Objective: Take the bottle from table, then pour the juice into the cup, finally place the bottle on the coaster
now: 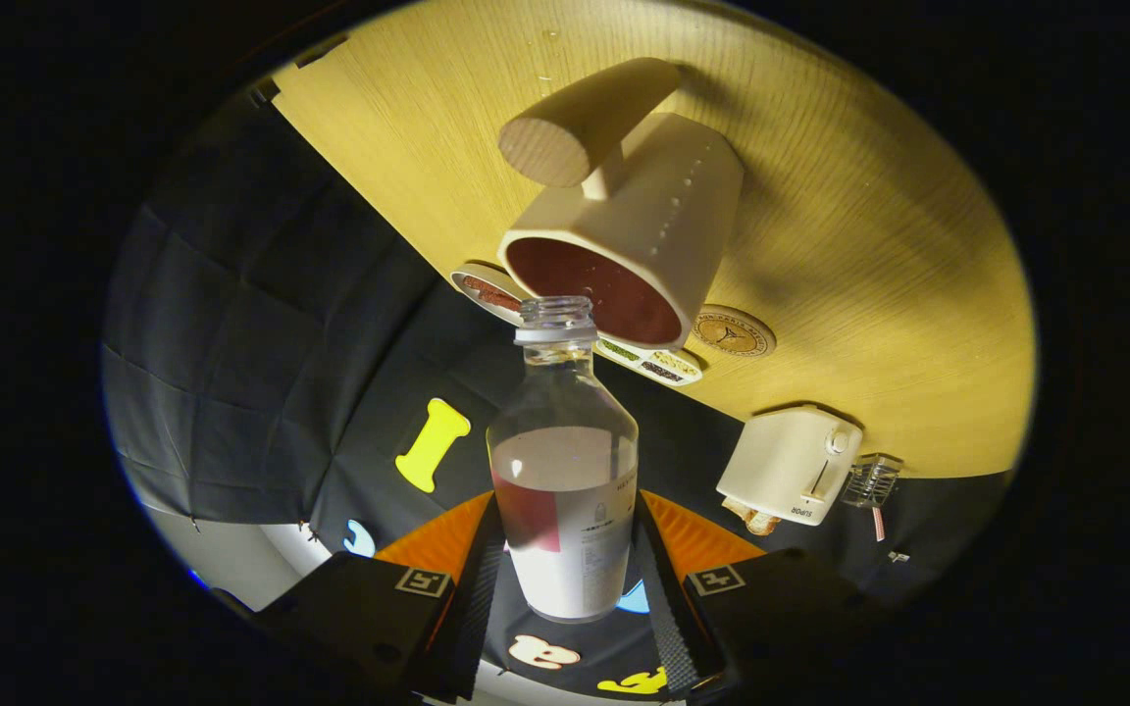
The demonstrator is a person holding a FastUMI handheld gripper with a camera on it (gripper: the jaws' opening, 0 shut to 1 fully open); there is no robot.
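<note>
Bottle tipped at the cup, pinched in the tongs.

Gripper view: the gripper [565, 549] has both fingers pressed on the sides of the clear bottle [565, 490], which holds red juice and has no cap. Its open neck sits just at the rim of the cream cup [639, 240] beyond the fingers, dark juice inside. A round coaster [734, 330] lies on the wooden table [869, 245] beside the cup; a toaster [789, 464] stands nearer.

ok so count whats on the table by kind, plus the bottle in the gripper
bottle, held between the fingers of the gripper: 1
cup with a wooden handle, dark liquid inside: 1
round coaster: 1
flat dishes beside the cup: 2
toaster: 1
small wire rack: 1
total: 7
</note>
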